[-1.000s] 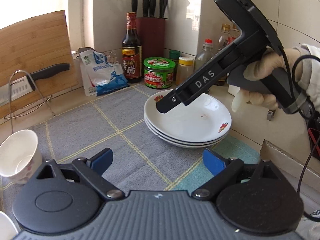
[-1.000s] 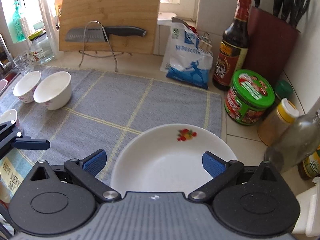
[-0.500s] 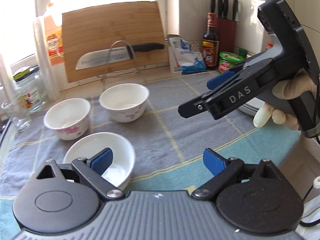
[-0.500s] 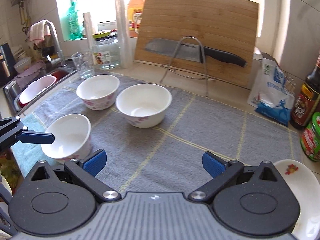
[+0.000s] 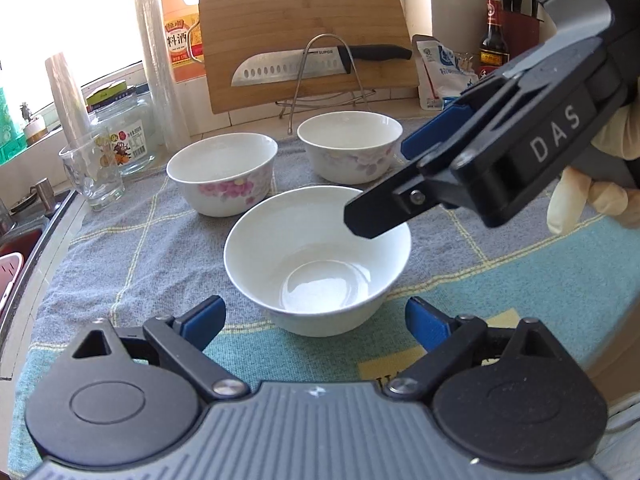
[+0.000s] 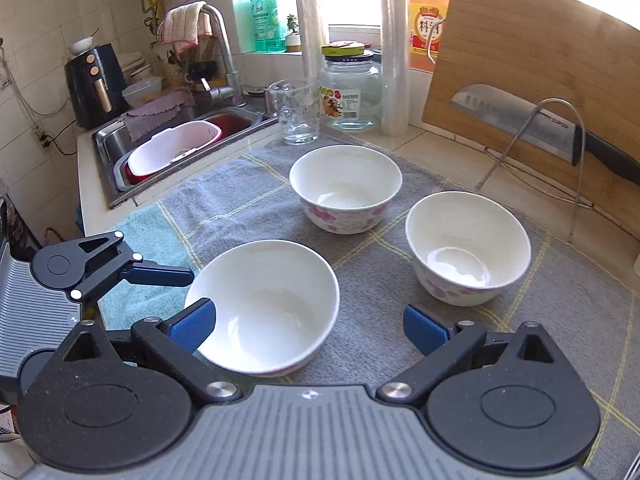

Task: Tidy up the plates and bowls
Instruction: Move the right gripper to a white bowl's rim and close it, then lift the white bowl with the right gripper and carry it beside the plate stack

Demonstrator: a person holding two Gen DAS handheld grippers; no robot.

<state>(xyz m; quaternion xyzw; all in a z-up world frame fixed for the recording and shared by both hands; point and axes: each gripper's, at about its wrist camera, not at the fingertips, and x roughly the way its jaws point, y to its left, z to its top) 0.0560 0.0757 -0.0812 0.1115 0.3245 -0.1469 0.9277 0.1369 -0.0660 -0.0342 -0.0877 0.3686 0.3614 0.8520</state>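
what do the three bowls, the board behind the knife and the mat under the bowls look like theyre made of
Bowls: glazed ceramic or porcelain, by the glossy white insides with bright highlights; two show pink floral print outside.
Board: bamboo or wood, matte, with visible glued strips and grain.
Mat: woven cloth, probably a towel, soft, fuzzy grey with yellow lines and a teal part.

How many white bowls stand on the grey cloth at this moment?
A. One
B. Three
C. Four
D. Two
B: the right wrist view shows a near bowl, a bowl by the drinking glass, and a bowl by the knife stand, all apart on the grey cloth.
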